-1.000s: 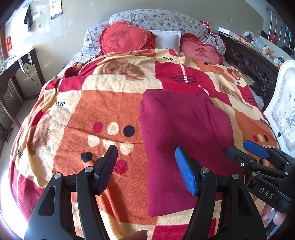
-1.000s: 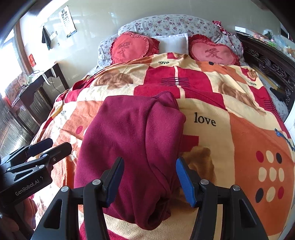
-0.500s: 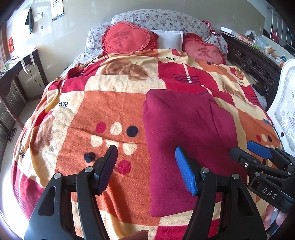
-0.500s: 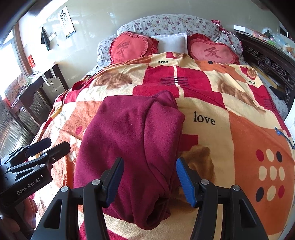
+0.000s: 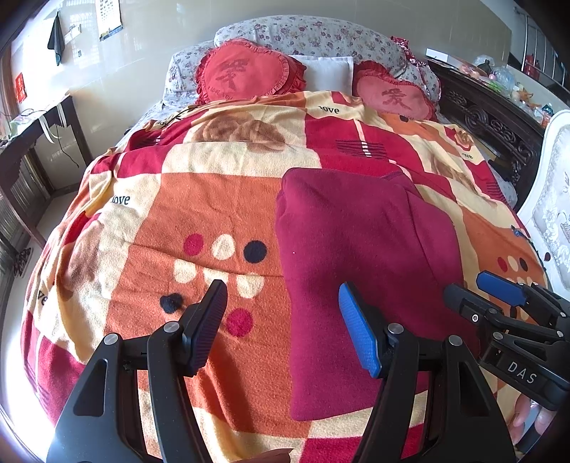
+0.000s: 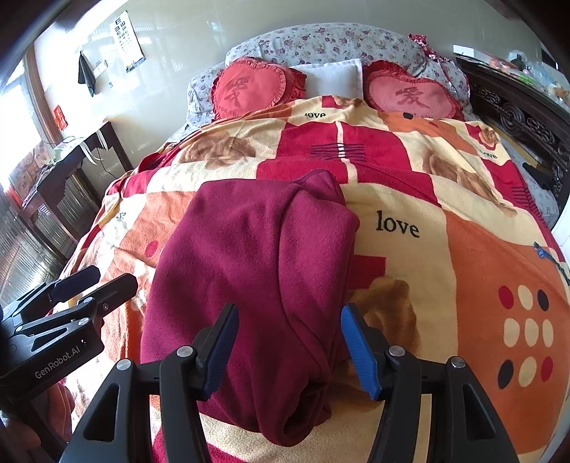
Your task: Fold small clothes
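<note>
Spread across the bed, a patchwork blanket (image 5: 199, 228) in orange, cream and red, printed with dots, brown roses and the word "love". At twelve o'clock of it, against floral pillows (image 5: 320, 34), two red heart-shaped cushions (image 5: 242, 71) with a white pillow (image 5: 327, 73) between them. At ten o'clock, against the pale wall, a dark wooden desk (image 6: 67, 171) with cables hanging over its edge; above it a dark cloth (image 6: 86, 76) on a hook and an eye chart (image 6: 130, 39). At two o'clock, a carved dark sideboard (image 5: 491, 121) cluttered on top. At three o'clock, a white ornate chair back (image 5: 552, 199)
</note>
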Available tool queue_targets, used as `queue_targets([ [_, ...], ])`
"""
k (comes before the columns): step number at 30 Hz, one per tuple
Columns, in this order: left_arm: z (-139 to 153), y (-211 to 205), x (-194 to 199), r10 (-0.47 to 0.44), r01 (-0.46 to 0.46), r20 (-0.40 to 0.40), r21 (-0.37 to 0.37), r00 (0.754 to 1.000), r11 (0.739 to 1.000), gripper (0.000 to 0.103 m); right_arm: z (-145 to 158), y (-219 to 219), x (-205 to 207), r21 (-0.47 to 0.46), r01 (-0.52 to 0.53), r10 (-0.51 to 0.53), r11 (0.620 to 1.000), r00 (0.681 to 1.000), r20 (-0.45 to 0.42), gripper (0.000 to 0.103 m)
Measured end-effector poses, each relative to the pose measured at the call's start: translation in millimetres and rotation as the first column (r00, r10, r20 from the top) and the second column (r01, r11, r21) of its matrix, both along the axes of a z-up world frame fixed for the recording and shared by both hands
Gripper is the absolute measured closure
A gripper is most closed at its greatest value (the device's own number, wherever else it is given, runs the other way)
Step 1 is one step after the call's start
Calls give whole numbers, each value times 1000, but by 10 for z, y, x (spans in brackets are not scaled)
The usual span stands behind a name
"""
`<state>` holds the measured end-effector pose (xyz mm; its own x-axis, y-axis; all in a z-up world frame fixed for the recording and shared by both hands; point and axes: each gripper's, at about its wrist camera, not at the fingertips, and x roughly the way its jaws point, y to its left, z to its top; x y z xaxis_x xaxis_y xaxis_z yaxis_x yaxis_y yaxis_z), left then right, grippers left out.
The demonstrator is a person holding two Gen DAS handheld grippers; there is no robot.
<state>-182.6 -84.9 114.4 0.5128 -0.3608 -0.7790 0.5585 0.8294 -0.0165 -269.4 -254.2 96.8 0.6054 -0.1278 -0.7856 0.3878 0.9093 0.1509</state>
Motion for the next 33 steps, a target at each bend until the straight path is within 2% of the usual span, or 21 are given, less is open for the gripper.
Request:
queue_targets([
  [33, -28, -59, -4, -9, 9, -5, 12, 1000, 1000, 38, -58, -12, 71, 13, -4, 4, 1000, 1000, -28, 43],
])
